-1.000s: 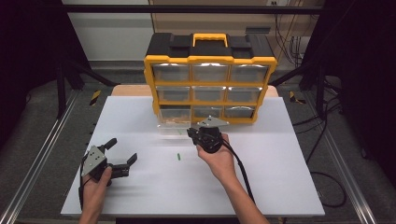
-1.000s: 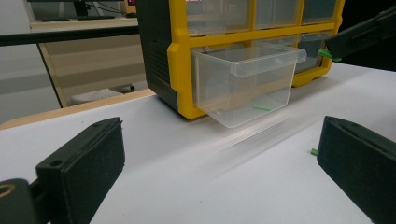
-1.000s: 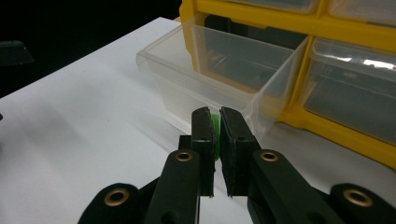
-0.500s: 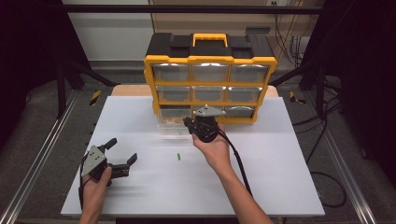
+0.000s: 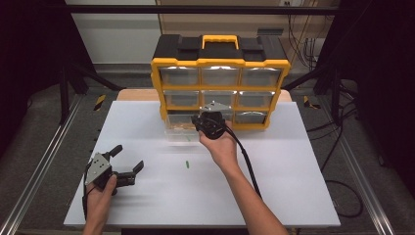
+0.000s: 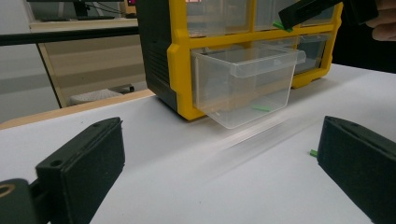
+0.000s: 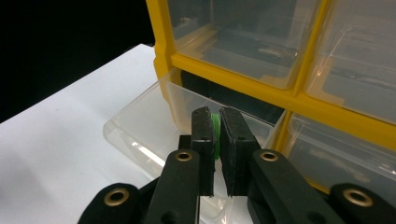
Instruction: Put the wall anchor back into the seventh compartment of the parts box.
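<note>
Yellow drawer cabinet at table's far edge; bottom-left clear drawer pulled out. R gripper, jaws clamped on small green piece, sits over drawer. L gripper open, idle. Spare green piece on table. Risk: released near the rim, piece bounces out.

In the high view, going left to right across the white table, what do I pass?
left gripper in the person's left hand, jaws apart → small green piece lying loose on the table → right gripper held up at the pulled-out clear drawer of the yellow organizer
</note>
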Available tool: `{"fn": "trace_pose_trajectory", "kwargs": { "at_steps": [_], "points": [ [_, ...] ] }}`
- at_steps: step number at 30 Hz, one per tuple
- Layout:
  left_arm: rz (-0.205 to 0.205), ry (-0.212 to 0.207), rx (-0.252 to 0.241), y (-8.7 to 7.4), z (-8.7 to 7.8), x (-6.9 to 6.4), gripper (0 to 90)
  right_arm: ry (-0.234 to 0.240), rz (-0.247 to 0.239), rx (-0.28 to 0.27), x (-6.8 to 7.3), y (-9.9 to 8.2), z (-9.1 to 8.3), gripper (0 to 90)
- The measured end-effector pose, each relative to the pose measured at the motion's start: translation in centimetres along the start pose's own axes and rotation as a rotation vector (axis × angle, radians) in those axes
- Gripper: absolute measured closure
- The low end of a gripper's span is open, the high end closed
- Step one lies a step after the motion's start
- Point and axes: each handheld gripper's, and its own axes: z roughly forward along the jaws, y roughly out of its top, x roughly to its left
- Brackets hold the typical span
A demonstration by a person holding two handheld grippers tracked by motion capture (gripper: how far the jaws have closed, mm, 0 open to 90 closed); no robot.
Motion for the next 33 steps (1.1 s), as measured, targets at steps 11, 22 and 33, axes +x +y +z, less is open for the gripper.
{"fn": "trace_pose_trajectory", "kwargs": {
  "at_steps": [11,22,33],
  "points": [
    [-0.001,0.003,-0.002,0.0,0.0,0.1,1.0,-0.005,-0.005,0.013,0.1,0.3,0.2,69.1],
    [-0.003,0.007,-0.004,0.0,-0.1,0.2,1.0,-0.001,-0.032,0.041,1.5,0.3,-0.7,39.2],
    [-0.002,0.008,-0.007,0.0,-0.1,0.2,1.0,0.002,-0.037,0.083,2.3,-0.2,-1.4,25.3]
  ]
}}
